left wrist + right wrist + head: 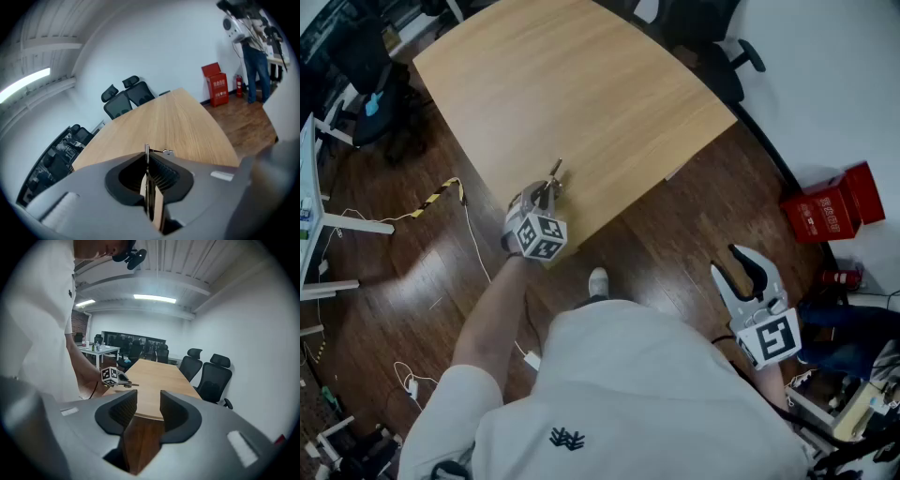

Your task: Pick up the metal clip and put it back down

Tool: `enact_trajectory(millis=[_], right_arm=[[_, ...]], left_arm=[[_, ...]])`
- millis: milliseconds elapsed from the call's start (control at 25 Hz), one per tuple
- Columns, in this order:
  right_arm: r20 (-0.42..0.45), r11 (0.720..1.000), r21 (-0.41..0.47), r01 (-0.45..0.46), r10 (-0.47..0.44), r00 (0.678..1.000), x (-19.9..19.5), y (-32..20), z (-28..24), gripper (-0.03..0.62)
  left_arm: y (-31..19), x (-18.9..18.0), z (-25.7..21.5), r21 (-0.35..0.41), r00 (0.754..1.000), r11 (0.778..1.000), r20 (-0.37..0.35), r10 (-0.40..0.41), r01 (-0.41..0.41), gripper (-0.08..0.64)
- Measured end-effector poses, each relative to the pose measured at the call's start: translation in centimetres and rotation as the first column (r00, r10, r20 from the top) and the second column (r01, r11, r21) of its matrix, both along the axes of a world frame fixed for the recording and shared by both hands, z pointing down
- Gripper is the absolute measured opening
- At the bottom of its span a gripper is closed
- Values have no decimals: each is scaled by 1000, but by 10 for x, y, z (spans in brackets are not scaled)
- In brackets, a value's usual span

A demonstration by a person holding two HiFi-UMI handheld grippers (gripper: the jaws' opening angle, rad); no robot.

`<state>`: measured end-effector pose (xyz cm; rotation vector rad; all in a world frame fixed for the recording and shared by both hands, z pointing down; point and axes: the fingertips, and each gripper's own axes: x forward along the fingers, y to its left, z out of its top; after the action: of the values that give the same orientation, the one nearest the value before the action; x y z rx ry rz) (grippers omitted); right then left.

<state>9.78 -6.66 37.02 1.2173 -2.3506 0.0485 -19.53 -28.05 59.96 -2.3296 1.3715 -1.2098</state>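
My left gripper (546, 192) is over the near edge of the wooden table (572, 84), shut on the metal clip (555, 173). The clip's thin silver end pokes out past the fingertips. In the left gripper view the jaws (147, 161) are pressed together on the clip (146, 151), a flat metal strip held edge-on above the tabletop (178, 122). My right gripper (736, 267) hangs low at the right over the dark wood floor, open and empty. The right gripper view shows its own jaws (143, 401) apart, with the left gripper (123, 380) and the clip (132, 385) beyond them.
Red boxes (832, 204) and a fire extinguisher (839, 277) stand by the right wall. Black office chairs (722, 56) line the table's far side. A yellow-black cable (431, 197) lies on the floor at left. Another person (255, 51) stands near the red boxes.
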Motion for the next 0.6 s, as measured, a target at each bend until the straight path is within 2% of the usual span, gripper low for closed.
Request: enact_trajectory(millis=[120, 280, 440, 600], right_arm=[[15, 1000, 8, 27, -27, 1000, 11, 8, -1, 156], [40, 997, 28, 70, -71, 997, 18, 19, -3, 156], [57, 992, 51, 117, -120, 991, 27, 32, -3, 156], [65, 984, 59, 170, -173, 983, 37, 54, 3, 156]], left_arm=[[11, 10, -43, 18, 984, 998, -171, -51, 55, 20], [36, 20, -112, 55, 932, 993, -353, -79, 105, 18], [71, 23, -178, 99, 864, 981, -495, -96, 165, 18], [126, 26, -233, 147, 806, 963, -583, -100, 226, 18]])
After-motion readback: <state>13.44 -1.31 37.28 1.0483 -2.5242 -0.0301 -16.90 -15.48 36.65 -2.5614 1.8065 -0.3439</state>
